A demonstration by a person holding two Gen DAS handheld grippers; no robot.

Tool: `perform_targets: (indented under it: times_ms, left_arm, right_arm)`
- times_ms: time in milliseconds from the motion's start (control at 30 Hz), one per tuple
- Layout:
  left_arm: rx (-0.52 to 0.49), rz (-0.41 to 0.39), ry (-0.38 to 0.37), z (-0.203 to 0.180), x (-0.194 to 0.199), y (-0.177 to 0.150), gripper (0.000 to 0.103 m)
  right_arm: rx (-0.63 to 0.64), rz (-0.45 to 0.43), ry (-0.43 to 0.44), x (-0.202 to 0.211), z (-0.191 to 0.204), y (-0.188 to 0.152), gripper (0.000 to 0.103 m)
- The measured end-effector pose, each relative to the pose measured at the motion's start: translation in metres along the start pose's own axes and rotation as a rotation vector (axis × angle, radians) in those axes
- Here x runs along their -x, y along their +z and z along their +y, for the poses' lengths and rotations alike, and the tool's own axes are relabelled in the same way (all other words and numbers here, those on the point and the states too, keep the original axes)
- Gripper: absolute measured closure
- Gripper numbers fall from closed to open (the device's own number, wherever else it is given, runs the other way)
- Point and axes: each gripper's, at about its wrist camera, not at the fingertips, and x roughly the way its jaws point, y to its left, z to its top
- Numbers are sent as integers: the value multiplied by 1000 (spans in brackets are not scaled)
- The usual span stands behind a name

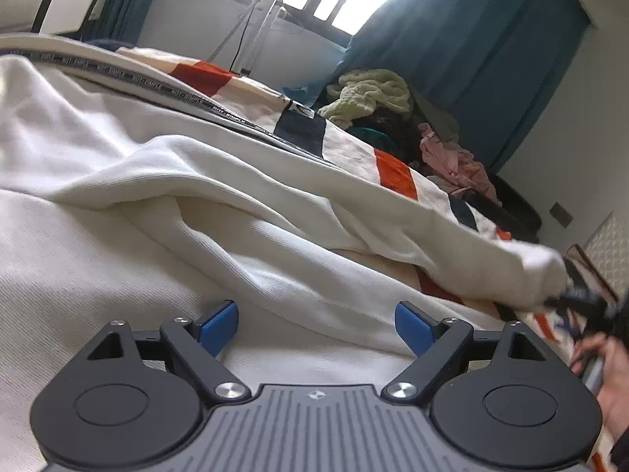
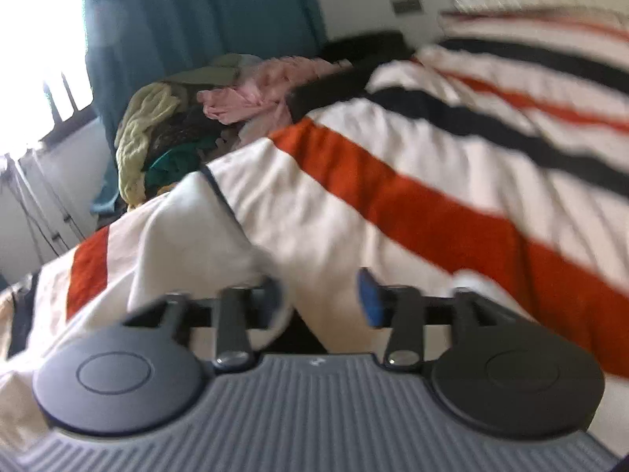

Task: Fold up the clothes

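- A white garment is spread over a striped blanket; its sleeve stretches toward the right.
- The sleeve end is gripped between the fingers of the right gripper.
- The left gripper is held wide apart above the cloth, gripping nothing.
- A clothes pile is seen beyond, by a teal curtain.
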Motion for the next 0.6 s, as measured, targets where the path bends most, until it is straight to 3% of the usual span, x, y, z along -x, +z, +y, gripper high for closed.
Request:
perform_targets:
  times_ms: [33,200,300,333,433,467,600]
  left_arm:
    - [16,-3,-7,4,0,3,15]
    - [160,-15,-64,31,0,25,15]
    - [297,-15,-118,54,-2,39,15]
    - [333,-20,-134,61,-4,43,15]
    - [419,-38,-171,81,-12,57,16]
    - [450,-39,-179,88,-16,62,18]
    - [531,-32,-181,108,-30,73,26]
  right_arm:
    - [-30,11,16,4,-8,-4,29]
    - [-176,60,69,27,-40,-23,28]
    - [-247,3,19,52,-45,-19,27]
    - [-289,-29,8,58,-49,-16,22]
    - [-369,-82,65,71,-52,-16,17]
    - [-394,-95,88,75,-52,-16,18]
    - [-398,142,377,42,-20,-34,18]
